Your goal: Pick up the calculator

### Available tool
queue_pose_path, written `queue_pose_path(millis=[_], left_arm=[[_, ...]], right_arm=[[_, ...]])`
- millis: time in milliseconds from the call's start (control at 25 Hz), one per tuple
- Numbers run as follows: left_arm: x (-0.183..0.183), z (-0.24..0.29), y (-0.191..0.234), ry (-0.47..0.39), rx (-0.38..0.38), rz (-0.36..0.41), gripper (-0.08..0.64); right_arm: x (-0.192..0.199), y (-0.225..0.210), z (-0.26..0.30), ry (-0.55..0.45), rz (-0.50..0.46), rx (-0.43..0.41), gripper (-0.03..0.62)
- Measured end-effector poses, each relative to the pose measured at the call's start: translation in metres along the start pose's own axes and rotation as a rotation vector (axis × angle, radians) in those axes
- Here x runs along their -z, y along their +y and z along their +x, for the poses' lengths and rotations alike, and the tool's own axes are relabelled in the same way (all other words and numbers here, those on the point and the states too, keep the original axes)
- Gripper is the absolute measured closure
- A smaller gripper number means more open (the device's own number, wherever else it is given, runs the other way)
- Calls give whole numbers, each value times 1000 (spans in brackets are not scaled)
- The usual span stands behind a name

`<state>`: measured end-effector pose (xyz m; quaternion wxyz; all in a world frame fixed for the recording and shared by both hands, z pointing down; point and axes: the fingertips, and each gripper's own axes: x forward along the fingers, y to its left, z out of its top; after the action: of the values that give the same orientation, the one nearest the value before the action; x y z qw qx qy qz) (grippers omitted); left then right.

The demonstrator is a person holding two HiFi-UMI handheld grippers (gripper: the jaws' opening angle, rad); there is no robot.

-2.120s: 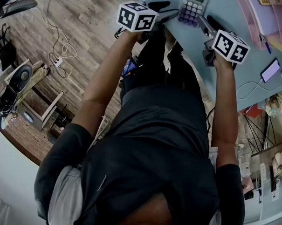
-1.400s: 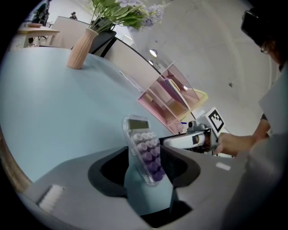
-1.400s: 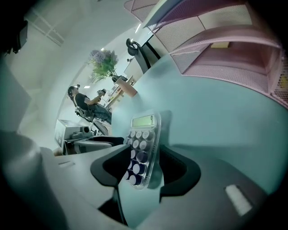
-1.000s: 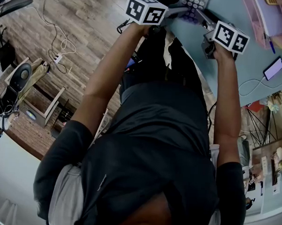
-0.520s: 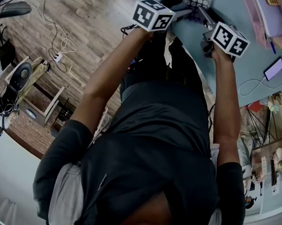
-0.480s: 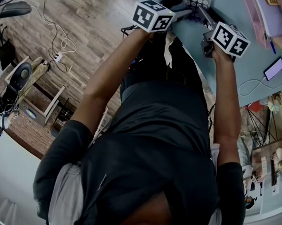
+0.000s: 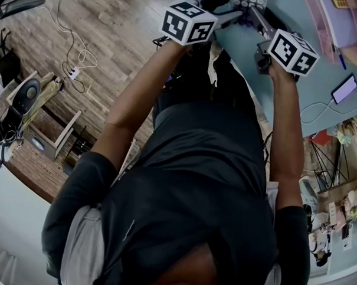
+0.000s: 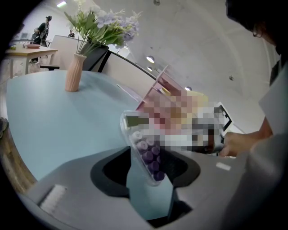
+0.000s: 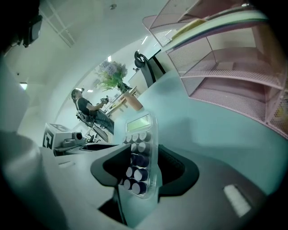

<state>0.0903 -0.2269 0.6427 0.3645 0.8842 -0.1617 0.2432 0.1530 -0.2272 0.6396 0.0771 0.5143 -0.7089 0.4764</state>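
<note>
Calculator [image 9: 140,155] stands tilted between the fingers of both grippers, key end nearest, by the edge of the blue bench [image 8: 49,121]; whether it is clear of the bench cannot be told. Right gripper [image 9: 141,175]: fingers pinch its 2 long edges. Left gripper [image 8: 150,177]: fingers spread around it. Judged risk: gripped at 1 end only, the smooth case may pivot or slip; closing the left fingers may knock it. Compared with 2.1 s ago, both grippers have moved in on the calculator, which then lay clear ahead of them.

Wood-plank floor [image 7: 112,35], pale blue table [image 7: 320,68], pink mesh shelves [image 9: 234,76].
</note>
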Motion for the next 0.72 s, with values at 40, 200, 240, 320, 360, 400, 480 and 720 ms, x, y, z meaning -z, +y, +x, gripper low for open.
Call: queue_pose_path(millis=[40,200,240,320,360,400,480,720], left_arm=[[-4,-3,-1,-7,-1,3,324],[-17,-12,-8,-35,-4,19,324],[-21,-14,-9,-41,-5,24,324],[-28,-18,-13,-54,-6,35,324],[-31,-20,-15,-61,-6,41,324],[-35,-22,-18,-67,-7,47,324],[-41,-26,-22,-81,-9,61,324],[-62,-35,-38,-121,-13,103,324]], right_arm=[[-3,3,-1,-5,-6,-3,414],[-16,14,-8,-26,-27,-12,414],[-19,16,-10,-32,-32,-15,414],[-25,21,-15,-44,-41,-19,414],[-28,23,-17,-51,-45,-22,414],[-32,25,-19,-58,-49,-25,414],[-38,29,-25,-73,-57,-30,414],[-56,40,-42,-120,-81,-37,414]])
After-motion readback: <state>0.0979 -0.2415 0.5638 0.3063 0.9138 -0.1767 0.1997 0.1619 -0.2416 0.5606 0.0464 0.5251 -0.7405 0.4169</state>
